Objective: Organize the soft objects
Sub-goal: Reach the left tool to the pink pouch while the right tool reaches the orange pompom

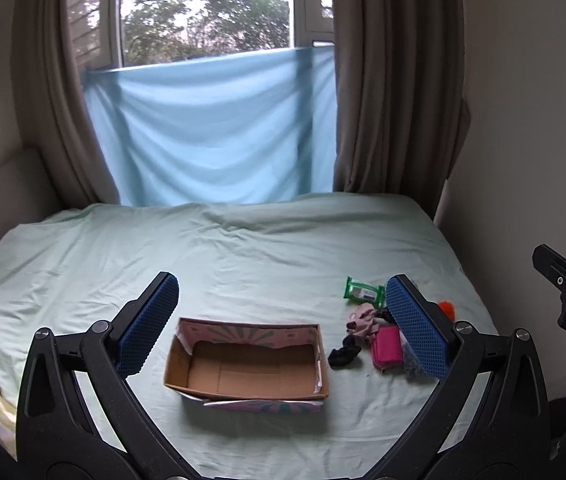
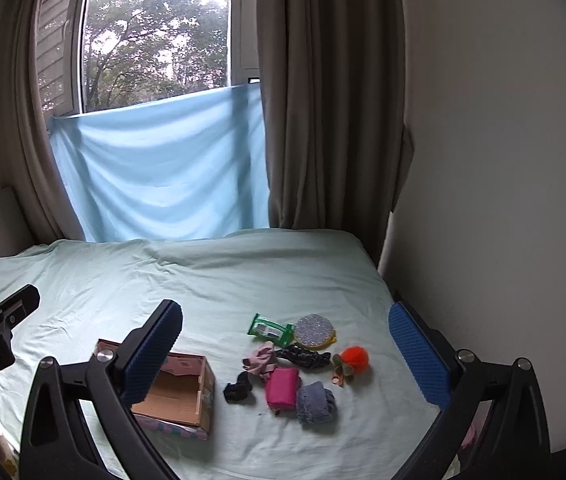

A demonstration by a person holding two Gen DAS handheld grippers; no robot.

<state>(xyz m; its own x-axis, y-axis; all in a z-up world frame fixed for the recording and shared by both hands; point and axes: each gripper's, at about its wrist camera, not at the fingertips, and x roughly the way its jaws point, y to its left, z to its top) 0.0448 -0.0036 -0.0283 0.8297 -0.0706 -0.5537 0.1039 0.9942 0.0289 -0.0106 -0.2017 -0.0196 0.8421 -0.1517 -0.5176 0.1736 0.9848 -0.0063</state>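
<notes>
- Cardboard box (image 1: 247, 364): open top up, on the bed sheet (image 1: 243, 248), sits between the left gripper (image 1: 283, 328) fingers in its view, just ahead of them. Long axis runs across the fingers, left to right.
- Soft pile lies right of the box, ahead of the right gripper (image 2: 287, 360) and between its fingers: pink pouch (image 2: 281, 390) with long axis pointing away from the tool, black scrunchie (image 2: 238, 392) on its box side, grey knit piece (image 2: 317, 402) on the other side, green wipes pack (image 2: 269, 326) furthest out, orange pompom (image 2: 355, 356) off to the right.
- Hidden: in the left view, the right finger covers the grey piece and most of the pompom. In the right view, the left finger cuts off the box's near-left corner. Box interior looks bare, far inner wall torn.
- Left gripper: jaws spread wide, holding nothing, touching nothing.
- Right gripper: jaws spread wide, nothing gripped, clear of the pile.
</notes>
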